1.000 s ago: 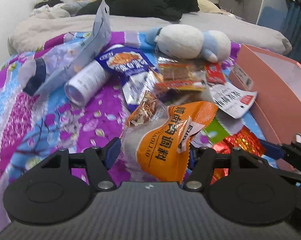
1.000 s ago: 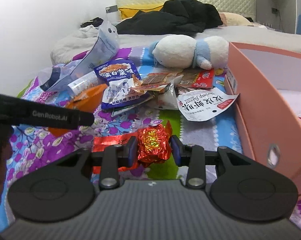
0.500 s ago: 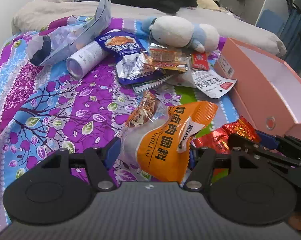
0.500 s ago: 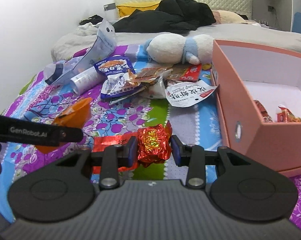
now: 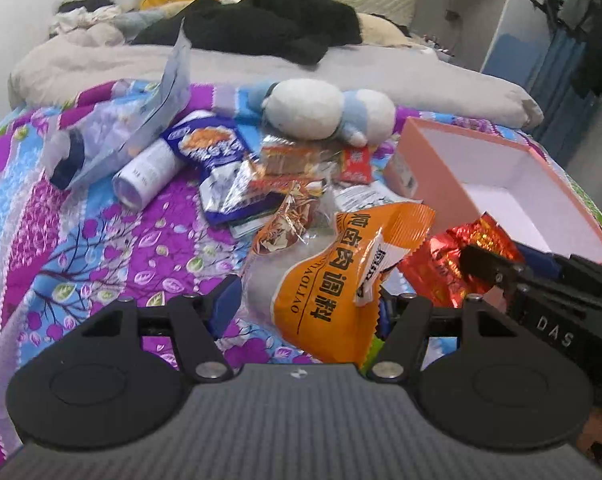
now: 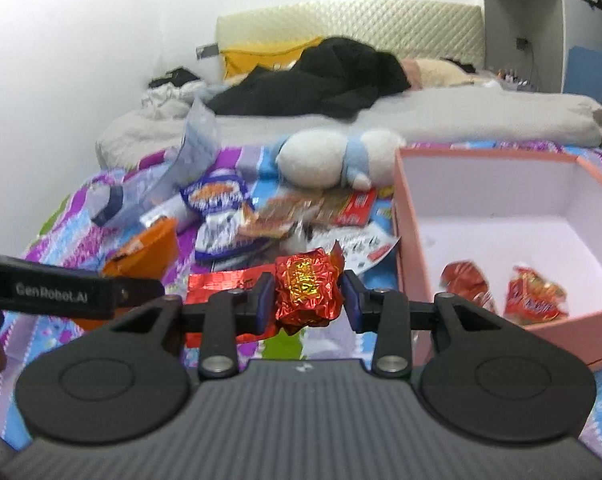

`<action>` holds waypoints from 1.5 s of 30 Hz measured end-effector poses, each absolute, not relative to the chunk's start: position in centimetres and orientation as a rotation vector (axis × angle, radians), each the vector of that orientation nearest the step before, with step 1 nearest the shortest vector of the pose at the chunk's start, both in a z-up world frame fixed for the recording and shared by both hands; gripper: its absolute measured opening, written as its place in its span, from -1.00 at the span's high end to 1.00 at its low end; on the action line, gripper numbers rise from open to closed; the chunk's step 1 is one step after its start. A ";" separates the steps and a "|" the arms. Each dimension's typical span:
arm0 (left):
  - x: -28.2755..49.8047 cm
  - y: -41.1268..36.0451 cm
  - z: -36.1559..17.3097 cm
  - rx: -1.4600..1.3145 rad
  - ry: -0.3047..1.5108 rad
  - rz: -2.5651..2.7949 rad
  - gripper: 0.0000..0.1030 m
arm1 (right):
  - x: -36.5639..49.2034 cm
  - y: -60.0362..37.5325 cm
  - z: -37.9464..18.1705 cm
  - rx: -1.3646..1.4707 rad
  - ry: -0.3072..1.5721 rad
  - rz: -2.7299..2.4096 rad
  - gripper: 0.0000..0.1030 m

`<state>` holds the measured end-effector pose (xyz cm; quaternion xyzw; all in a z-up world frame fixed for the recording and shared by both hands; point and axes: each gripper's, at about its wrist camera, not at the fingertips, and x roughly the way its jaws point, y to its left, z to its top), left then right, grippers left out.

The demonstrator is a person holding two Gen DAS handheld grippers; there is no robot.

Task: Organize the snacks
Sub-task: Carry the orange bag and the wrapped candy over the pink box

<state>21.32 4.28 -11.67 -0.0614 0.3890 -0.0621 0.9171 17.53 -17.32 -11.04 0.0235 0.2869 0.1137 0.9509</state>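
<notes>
My left gripper (image 5: 307,308) is shut on an orange snack packet (image 5: 333,280) and holds it above the bedspread. My right gripper (image 6: 307,296) is shut on a red foil snack (image 6: 307,294), lifted just left of the pink box (image 6: 405,216). The same foil snack (image 5: 445,264) and right gripper show at the right of the left wrist view, in front of the box (image 5: 433,172). Two red packets (image 6: 533,292) lie inside the box. The orange packet (image 6: 149,244) shows at the left of the right wrist view.
A pile of loose snacks lies on the purple floral bedspread (image 5: 81,232): a blue-and-white bag (image 5: 217,156), a white tube (image 5: 147,170), a clear pouch (image 5: 141,120), red packets (image 5: 355,164). A white-and-blue plush toy (image 5: 325,114) sits behind them. Black clothes (image 5: 269,24) lie further back.
Both grippers have risen with their snacks. The right gripper has moved closer to the pink box, whose inside with two red packets now shows more fully.
</notes>
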 end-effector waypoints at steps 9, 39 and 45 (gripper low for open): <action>20.8 2.1 -9.2 -0.124 0.747 -0.194 -0.35 | 16.6 -19.7 -9.2 0.056 0.549 0.197 0.24; 23.3 -10.1 -7.0 -0.107 0.692 -0.441 -0.35 | 14.4 -30.3 -8.5 0.088 0.519 -0.078 0.24; 26.1 -12.1 -6.0 -0.094 0.680 -0.462 -0.35 | 16.5 -31.8 -7.9 0.104 0.518 -0.121 0.24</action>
